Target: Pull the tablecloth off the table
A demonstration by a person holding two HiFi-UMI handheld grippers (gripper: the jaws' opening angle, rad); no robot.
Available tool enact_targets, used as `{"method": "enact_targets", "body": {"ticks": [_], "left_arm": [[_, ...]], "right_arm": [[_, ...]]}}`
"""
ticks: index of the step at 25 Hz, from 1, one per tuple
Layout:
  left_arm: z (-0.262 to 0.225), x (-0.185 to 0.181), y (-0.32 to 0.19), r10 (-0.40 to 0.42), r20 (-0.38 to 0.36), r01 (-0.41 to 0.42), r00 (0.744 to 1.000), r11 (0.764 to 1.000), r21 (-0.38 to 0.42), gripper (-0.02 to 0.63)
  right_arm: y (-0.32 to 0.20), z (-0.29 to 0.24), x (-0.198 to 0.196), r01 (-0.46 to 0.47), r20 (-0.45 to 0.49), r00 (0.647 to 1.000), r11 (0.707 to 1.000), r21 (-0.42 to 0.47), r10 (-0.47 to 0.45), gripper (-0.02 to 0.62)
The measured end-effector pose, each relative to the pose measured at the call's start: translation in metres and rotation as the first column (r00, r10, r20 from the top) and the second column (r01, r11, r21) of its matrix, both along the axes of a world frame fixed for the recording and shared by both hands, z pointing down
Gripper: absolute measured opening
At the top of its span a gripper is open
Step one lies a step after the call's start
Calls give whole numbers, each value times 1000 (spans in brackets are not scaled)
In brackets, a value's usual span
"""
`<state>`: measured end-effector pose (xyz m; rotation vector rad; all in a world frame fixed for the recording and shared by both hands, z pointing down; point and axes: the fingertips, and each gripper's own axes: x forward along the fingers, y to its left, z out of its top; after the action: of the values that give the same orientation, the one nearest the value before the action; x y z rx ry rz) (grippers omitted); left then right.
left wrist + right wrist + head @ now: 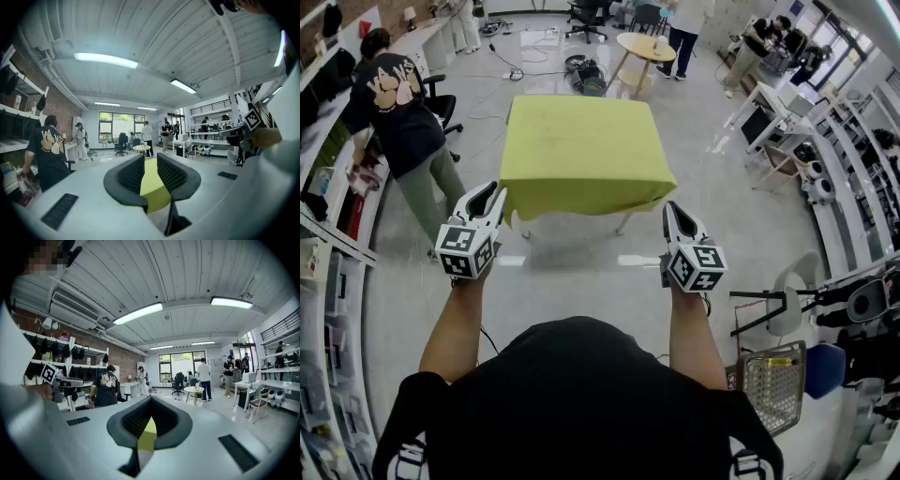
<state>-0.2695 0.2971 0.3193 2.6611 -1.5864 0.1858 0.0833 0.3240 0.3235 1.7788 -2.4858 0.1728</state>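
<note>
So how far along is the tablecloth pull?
Done: nothing yet. The tablecloth fully covers the table, its near edge hanging down.
In hand: both grippers are aimed at that near edge but are short of it. The left gripper is open and the right gripper is shut, both empty.
Left: open the right, grip the near edge, pull the cloth off.

Person in black shirt (394, 117) at far left; round wooden table (645, 45) beyond; wire basket (773, 382) lower right
</note>
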Motion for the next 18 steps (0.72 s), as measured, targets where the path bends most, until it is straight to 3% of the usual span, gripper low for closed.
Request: {"method": "enact_targets", "body": {"ticks": [18], "left_arm": [[31, 0, -55, 1, 14, 1, 1000, 995, -98, 101]], "right_arm": [[-62, 14, 12, 3, 71, 997, 1000, -10, -3, 21]]}}
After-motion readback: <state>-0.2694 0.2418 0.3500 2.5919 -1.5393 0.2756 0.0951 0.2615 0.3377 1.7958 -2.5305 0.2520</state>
